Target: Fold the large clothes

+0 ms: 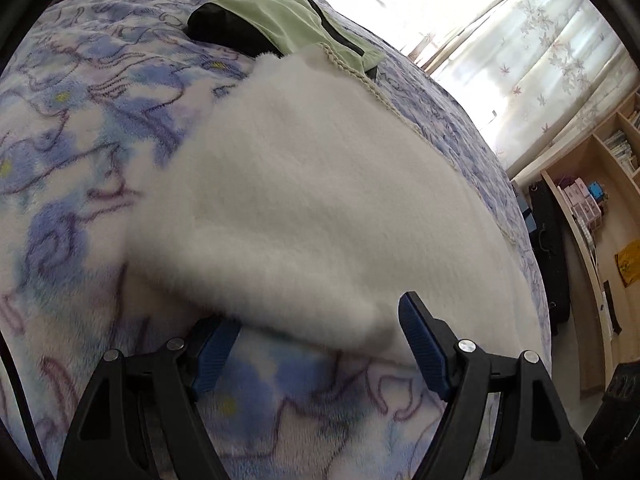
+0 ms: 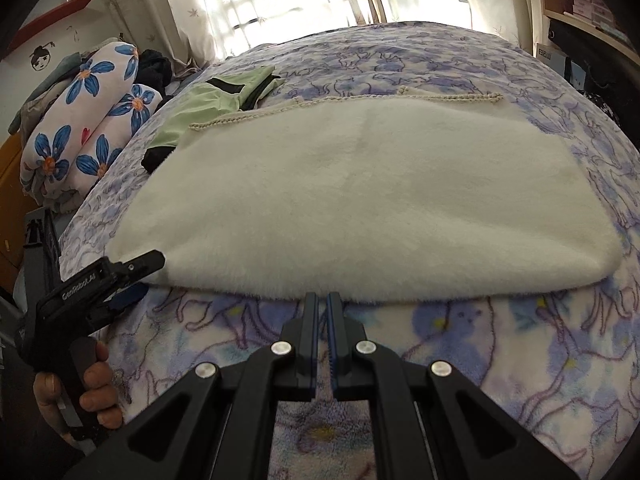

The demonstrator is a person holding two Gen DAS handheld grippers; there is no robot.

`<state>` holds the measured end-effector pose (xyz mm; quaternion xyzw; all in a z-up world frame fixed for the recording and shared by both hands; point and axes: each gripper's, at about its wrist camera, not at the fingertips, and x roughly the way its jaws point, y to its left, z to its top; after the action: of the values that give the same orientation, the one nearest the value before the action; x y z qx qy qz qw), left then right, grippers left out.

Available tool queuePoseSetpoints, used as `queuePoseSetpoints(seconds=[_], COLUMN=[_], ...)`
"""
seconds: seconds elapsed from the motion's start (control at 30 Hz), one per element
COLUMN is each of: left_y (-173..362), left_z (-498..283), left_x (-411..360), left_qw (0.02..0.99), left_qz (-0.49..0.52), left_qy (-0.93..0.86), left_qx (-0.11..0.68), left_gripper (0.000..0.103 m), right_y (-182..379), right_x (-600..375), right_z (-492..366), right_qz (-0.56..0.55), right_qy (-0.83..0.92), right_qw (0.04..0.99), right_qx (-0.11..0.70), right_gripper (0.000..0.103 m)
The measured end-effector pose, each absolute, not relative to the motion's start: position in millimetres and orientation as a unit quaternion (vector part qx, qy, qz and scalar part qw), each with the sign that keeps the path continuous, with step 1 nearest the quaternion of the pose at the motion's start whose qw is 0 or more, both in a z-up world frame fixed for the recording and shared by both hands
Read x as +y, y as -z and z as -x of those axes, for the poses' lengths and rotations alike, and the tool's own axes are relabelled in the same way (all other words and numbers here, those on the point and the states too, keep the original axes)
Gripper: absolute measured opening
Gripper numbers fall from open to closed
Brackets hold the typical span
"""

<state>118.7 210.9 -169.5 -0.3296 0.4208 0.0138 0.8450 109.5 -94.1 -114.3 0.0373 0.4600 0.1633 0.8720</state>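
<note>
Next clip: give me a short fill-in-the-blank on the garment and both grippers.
1. The white fluffy garment lies on a blanket printed with ____ flowers.
2. The right hand-held gripper is ____.
3. The left hand-held gripper is ____ at the garment's near edge.
4. Behind the white garment lies a ____ garment with black trim.

Missing: blue; shut; open; green

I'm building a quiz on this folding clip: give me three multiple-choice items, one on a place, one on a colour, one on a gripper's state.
1. Where does the fluffy white fleece garment lie?
A. on the blue-flowered bedspread
B. on a wooden floor
C. on a chair

2. What colour is the thin garment beyond its far left corner?
A. red
B. light green with black trim
C. yellow

3. How is the right gripper?
A. wide open
B. shut on the green garment
C. shut, at the white garment's near edge

Key: 1 A, bedspread shows all round it; 2 B, green cloth, black bands; 3 C, fingers nearly together, nothing visibly between them.
</note>
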Motion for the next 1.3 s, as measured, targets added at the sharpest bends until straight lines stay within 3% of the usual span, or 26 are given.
queuePoseSetpoints(seconds=[0.17,0.2,0.23,0.3,0.33,0.4,0.67,0.97,1.13,1.3], left_y=[170,168,166,161,157,144,64,-5,4,57], left_z=[-153,-157,-162,-165,-161,-158,-153,-175,-196,-219], left_x=[217,217,217,216,219,214,157,34,-50,-133], left_qw=[0.855,0.858,0.862,0.869,0.873,0.884,0.934,0.959,0.947,0.916], left_qz=[0.328,0.327,0.322,0.311,0.307,0.289,0.163,0.064,0.072,0.055], left_qy=[-0.035,-0.041,-0.050,-0.064,-0.066,-0.068,-0.048,0.051,0.139,0.199], left_qx=[0.400,0.393,0.387,0.379,0.372,0.361,0.313,0.270,0.281,0.344], left_gripper=[0.078,0.072,0.056,0.035,0.028,0.024,0.021,0.019,0.019,0.018], right_y=[115,115,114,112,111,111,143,128,116,114], right_x=[-84,-82,-81,-78,-76,-72,-61,-140,-219,-295], right_z=[-119,-121,-124,-132,-137,-148,-170,-153,-124,-97], right_qz=[-0.018,-0.014,-0.009,0.000,0.004,0.015,0.056,-0.130,-0.176,-0.211], right_qy=[-0.164,-0.164,-0.163,-0.159,-0.157,-0.154,-0.165,-0.207,-0.131,-0.043], right_qw=[0.875,0.877,0.880,0.885,0.889,0.896,0.885,0.854,0.875,0.885], right_qx=[0.455,0.452,0.447,0.436,0.430,0.416,0.431,0.460,0.432,0.412], right_gripper=[0.004,0.004,0.004,0.004,0.004,0.004,0.004,0.004,0.004,0.004])
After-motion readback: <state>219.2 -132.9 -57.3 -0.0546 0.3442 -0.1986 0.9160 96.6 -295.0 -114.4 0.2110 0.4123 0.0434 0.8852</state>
